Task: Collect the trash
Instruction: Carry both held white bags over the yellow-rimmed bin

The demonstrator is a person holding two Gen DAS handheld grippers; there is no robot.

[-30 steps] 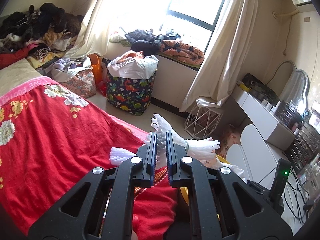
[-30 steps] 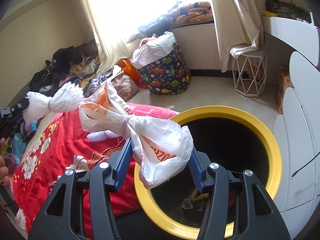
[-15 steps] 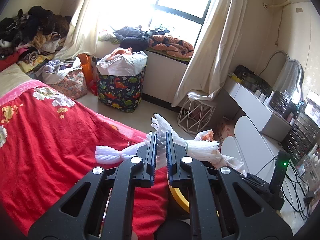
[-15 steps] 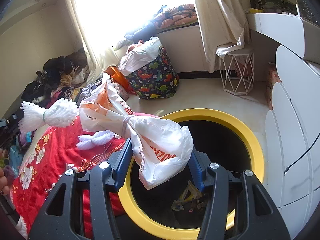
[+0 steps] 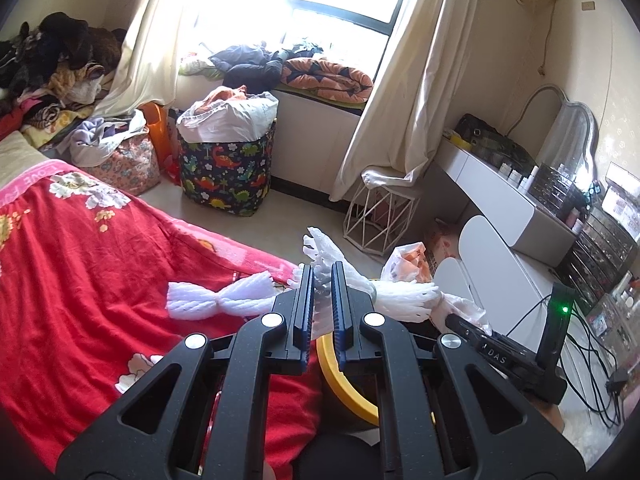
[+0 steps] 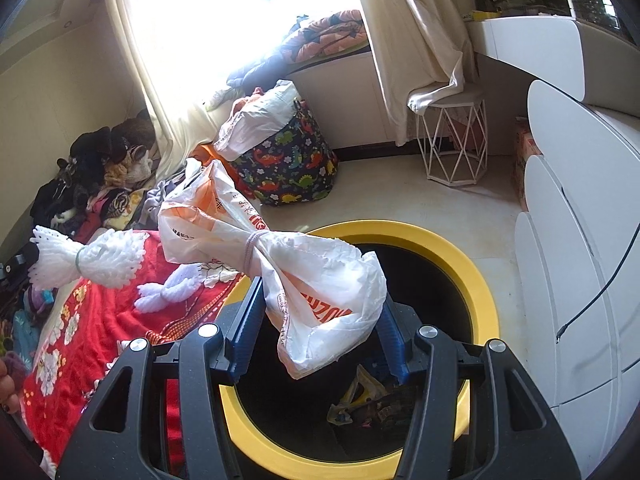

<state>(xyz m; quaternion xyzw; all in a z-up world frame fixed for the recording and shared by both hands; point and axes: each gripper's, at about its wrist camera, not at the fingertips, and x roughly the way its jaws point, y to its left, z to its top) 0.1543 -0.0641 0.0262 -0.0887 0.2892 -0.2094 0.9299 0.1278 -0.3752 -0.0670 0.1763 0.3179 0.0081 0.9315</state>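
Your right gripper (image 6: 318,320) is clamped on a tied white-and-orange plastic bag (image 6: 280,276), jaws about half apart with the bag bulging between them, right over the yellow-rimmed bin (image 6: 476,280). Only the right wrist view looks down into that bin, and there's already some trash (image 6: 372,404) at the bottom. From the left wrist view you just get a sliver of the yellow rim.

Your left gripper (image 5: 321,304) is pinched nearly shut on a white foam net bundle (image 5: 396,296) with a band round its middle. The right view shows that same bundle hanging out at the left over the red bedspread (image 6: 80,320).

A second foam net (image 5: 216,300) lies on the red cover, just left of the bin.

Farther back both views catch the dinosaur-print basket (image 5: 228,176) and the white wire stool (image 5: 380,216). Only the left one shows the mirror (image 5: 568,136) far right
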